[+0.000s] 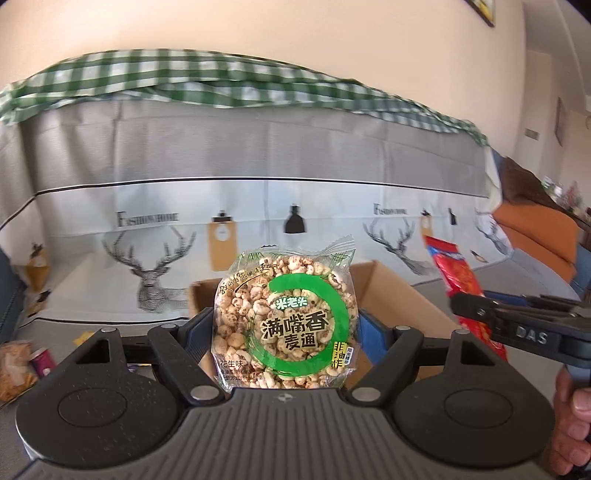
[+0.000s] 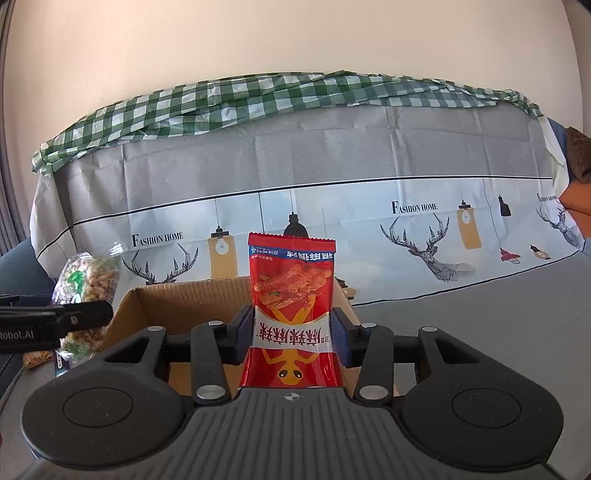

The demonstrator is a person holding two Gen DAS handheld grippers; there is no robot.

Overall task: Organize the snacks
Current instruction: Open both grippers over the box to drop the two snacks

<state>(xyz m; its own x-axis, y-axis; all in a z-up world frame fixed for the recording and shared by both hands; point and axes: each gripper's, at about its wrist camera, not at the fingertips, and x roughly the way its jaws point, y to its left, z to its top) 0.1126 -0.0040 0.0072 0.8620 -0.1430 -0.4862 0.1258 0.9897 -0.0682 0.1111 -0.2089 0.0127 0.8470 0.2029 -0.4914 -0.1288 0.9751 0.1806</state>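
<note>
**Two packets held above the box**

Our left hand-held gripper [image 1: 284, 325] clamps the puffed-grain packet [image 1: 284, 317] wide; our right hand-held gripper [image 2: 291, 332] pinches the red snack packet [image 2: 291, 314] narrowly. Both hang just before the open cardboard box [image 2: 184, 306]. Released too soon, either slippery wrapper could catch the rim and fall outside.

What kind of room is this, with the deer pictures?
Probably a living room at home. A sofa is draped in a printed cover with deer and lamps, a green checked cloth lies along its top, and a framed picture hangs on the wall.
</note>
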